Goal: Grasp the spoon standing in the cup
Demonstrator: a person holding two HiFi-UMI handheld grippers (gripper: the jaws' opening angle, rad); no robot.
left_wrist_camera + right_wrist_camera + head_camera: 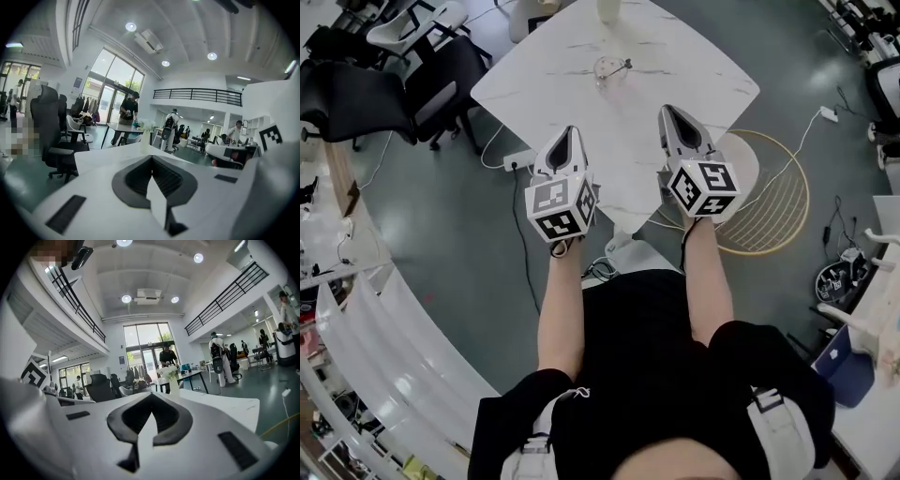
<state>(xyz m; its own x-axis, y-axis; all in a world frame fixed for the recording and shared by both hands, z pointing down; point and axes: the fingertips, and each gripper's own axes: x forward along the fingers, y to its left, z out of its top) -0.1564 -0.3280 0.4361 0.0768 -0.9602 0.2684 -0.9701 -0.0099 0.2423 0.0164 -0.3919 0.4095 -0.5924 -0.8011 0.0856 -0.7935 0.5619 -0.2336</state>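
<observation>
Cup (606,73) with spoon (622,66) standing in it sits on the far half of the white table (712,80), well apart from both grippers. Left gripper (570,132) and right gripper (667,111) hover side by side over the table's near part, both clenched with nothing between the jaws.

I see bare table (703,84) running from my left gripper (571,133) and right gripper (667,112) up to the cup (607,72). 1 vase (609,7) stands beyond it at the far edge. Black chairs (441,75) sit off left, well apart.
</observation>
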